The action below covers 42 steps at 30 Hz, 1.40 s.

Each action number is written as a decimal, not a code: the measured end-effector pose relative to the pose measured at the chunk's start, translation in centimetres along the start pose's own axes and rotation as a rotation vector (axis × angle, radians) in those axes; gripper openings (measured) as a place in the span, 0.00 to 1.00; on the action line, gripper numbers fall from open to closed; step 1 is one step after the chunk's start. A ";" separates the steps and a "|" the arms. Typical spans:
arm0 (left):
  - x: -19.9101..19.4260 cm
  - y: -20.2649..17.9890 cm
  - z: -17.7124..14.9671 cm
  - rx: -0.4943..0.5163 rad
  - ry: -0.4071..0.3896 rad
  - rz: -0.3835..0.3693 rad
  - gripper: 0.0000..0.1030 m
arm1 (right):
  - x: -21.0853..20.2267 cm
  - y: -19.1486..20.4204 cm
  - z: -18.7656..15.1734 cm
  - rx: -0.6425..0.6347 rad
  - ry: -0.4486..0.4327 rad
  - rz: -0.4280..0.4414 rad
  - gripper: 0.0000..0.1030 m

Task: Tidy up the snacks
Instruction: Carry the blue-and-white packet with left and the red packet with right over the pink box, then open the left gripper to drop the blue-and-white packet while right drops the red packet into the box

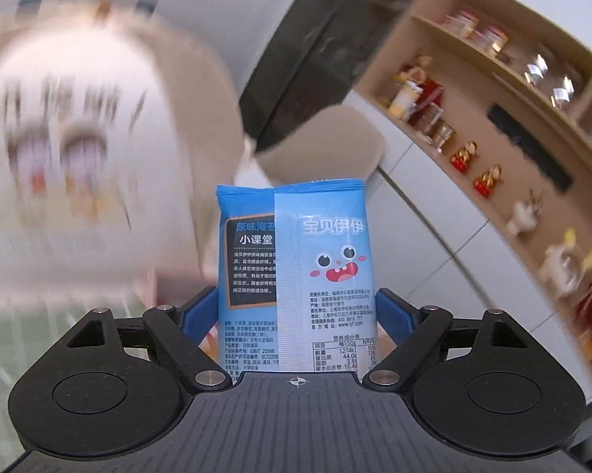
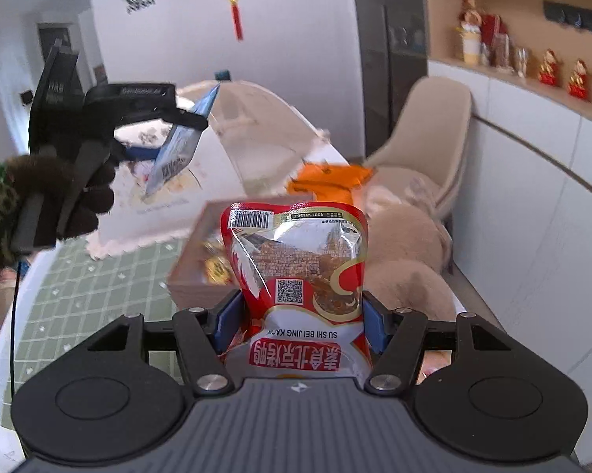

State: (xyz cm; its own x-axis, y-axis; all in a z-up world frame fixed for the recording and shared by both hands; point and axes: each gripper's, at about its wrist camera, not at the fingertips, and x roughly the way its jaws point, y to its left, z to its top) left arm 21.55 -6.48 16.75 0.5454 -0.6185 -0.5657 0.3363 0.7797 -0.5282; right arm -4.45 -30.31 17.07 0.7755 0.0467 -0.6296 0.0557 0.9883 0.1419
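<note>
My left gripper (image 1: 296, 295) is shut on a blue snack packet (image 1: 296, 244) that stands upright between its blue pads (image 1: 201, 307), back side with a cartoon face toward the camera. In the right wrist view that left gripper (image 2: 177, 134) hangs in the air at the upper left, held by a gloved hand (image 2: 91, 197), with the blue packet (image 2: 181, 146) tilted in it. My right gripper (image 2: 300, 299) is shut on a red and white foil pouch (image 2: 296, 252) with a barcode and QR code, just above a shallow brown box (image 2: 193, 276).
The box holds gold-wrapped items and sits on a table with a green checked cloth (image 2: 99, 276). Behind it lie an orange packet (image 2: 327, 181) and a white printed cover (image 2: 256, 130). A beige chair (image 2: 426, 138) and shelves with jars (image 1: 473, 90) stand at the right.
</note>
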 end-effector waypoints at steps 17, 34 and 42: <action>5.6 3.6 -3.3 -0.050 0.032 0.002 0.81 | 4.9 2.8 1.1 -0.115 0.061 0.044 0.61; -7.1 5.0 -10.2 -0.122 -0.063 0.052 0.79 | 9.3 7.1 16.4 -0.158 -0.007 0.097 0.73; -11.4 7.3 -15.1 -0.085 -0.030 0.209 0.79 | 17.1 8.2 14.8 -0.009 0.139 0.099 0.85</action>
State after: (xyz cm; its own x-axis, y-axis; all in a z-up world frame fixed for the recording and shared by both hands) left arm 6.20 4.76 9.85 0.6191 -0.4405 -0.6501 0.1485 0.8786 -0.4539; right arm 18.55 -23.58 18.78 0.6828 0.1629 -0.7122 -0.0229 0.9791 0.2019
